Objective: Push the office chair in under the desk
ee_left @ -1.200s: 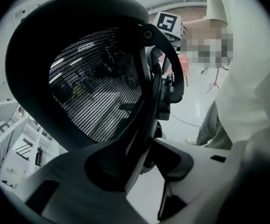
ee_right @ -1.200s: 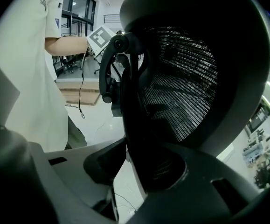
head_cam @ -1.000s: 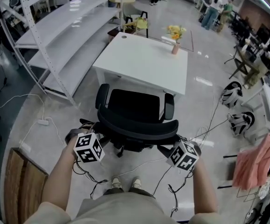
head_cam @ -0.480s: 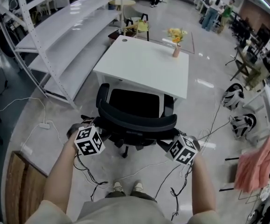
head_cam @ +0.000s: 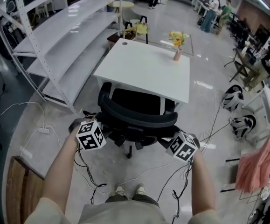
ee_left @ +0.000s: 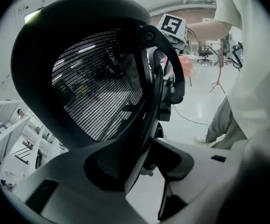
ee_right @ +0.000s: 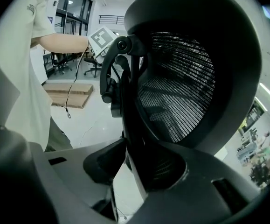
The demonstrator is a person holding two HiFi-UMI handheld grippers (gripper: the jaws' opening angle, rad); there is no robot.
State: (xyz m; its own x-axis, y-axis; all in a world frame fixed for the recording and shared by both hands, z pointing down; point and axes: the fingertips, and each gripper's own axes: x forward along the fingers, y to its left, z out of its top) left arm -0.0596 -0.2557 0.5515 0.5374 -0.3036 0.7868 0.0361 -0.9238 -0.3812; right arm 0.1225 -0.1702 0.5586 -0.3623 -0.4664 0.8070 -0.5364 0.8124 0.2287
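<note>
Key relation: office chair [head_cam: 137, 104] straight ahead of both grippers, between them and the white desk [head_cam: 146, 66]; seat already partly under the desk's near edge, backrest [head_cam: 137, 121] outside it on the near side.
Push line: near to far, toward the desk's near edge; backrest's long axis running left to right, roughly square to that line.
Left gripper [head_cam: 101, 124]: clamped on the left end of the backrest rim, with mesh and frame filling its own view.
Right gripper [head_cam: 170, 138]: clamped on the right end of the same rim; set slightly nearer to the person than the left one.
Judgement: even pressure from both sides probably needed to stop the chair swivelling or veering; armrests [head_cam: 104, 95] close to the desktop edge, clearance beneath not readable.
Desk top: bare except for a small pink vase of yellow flowers [head_cam: 177, 48] near the far right corner.
Floor [head_cam: 55, 134]: smooth, glossy, pale grey; loose cables [head_cam: 125, 176] trailing by the person's feet.
Room: large open workspace; white shelving rack [head_cam: 65, 27] to the left, wooden panel [head_cam: 23, 185] at near left, pink cloth [head_cam: 256, 162] at near right, people [head_cam: 214, 13] standing at far right.
</note>
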